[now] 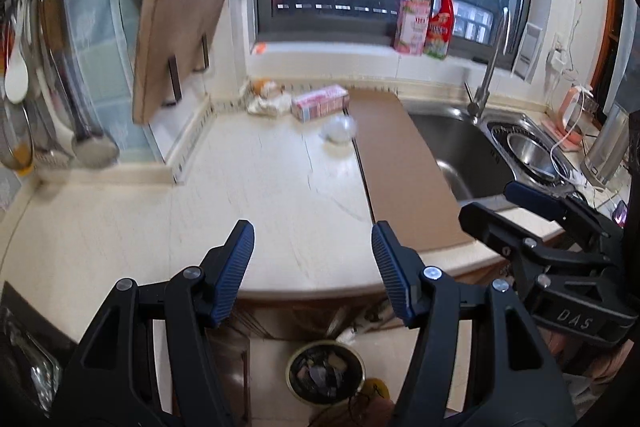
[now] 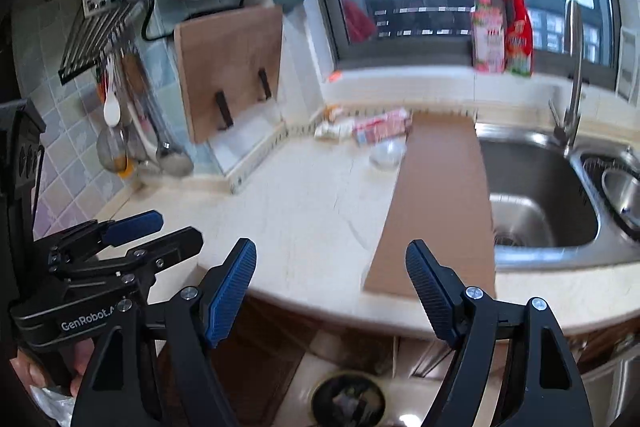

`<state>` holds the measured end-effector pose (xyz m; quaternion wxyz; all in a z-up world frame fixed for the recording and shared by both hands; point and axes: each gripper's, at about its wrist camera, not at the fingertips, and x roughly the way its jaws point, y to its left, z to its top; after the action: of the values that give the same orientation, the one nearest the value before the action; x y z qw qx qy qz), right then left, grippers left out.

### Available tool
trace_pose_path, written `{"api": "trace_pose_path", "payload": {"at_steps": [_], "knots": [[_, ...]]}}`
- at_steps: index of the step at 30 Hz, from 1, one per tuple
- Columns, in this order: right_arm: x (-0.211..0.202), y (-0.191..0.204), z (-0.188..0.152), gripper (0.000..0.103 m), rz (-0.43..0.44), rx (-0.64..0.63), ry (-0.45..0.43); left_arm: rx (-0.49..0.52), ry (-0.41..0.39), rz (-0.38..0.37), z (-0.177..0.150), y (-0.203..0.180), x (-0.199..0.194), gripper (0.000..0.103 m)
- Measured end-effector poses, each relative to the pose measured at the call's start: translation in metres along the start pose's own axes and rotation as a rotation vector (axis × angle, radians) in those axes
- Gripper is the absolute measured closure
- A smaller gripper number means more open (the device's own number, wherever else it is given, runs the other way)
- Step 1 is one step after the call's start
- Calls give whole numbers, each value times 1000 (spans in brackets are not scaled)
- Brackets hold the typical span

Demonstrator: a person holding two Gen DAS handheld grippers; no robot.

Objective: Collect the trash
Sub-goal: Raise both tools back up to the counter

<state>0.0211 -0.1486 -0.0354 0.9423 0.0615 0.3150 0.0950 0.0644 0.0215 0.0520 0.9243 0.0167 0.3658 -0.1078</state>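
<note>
Trash lies at the back of the cream counter [image 1: 260, 187]: a pink carton [image 1: 319, 103], a crumpled white tissue [image 1: 269, 103], an orange scrap [image 1: 262, 85] and a clear plastic cup lid [image 1: 339, 129]. The same carton [image 2: 382, 131], tissue [image 2: 330, 130] and lid [image 2: 386, 153] show in the right wrist view. My left gripper [image 1: 313, 239] is open and empty over the counter's front edge. My right gripper [image 2: 331, 259] is open and empty, also at the front edge. A round bin [image 1: 325, 373] holding trash stands on the floor below; it also shows in the right wrist view [image 2: 347, 401].
A brown board [image 1: 404, 171] lies across the left side of the steel sink [image 1: 472, 155], with a tap [image 1: 490, 67] behind. A wooden cutting board [image 1: 180, 31] leans on the wall. Ladles [image 1: 86, 143] hang at left. Two bottles [image 1: 428, 17] stand on the windowsill.
</note>
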Motion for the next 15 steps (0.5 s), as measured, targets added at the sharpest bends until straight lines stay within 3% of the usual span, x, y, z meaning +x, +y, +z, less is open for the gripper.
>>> {"api": "trace_pose_path", "payload": {"at_steps": [6,15], "knots": [[-12,13,59,20,-41,-58,-68,6,-17,13,31,9,1,45],[20,22,124,18,-56,-153,-91,-14,-25,56,72,16,30,44]]}}
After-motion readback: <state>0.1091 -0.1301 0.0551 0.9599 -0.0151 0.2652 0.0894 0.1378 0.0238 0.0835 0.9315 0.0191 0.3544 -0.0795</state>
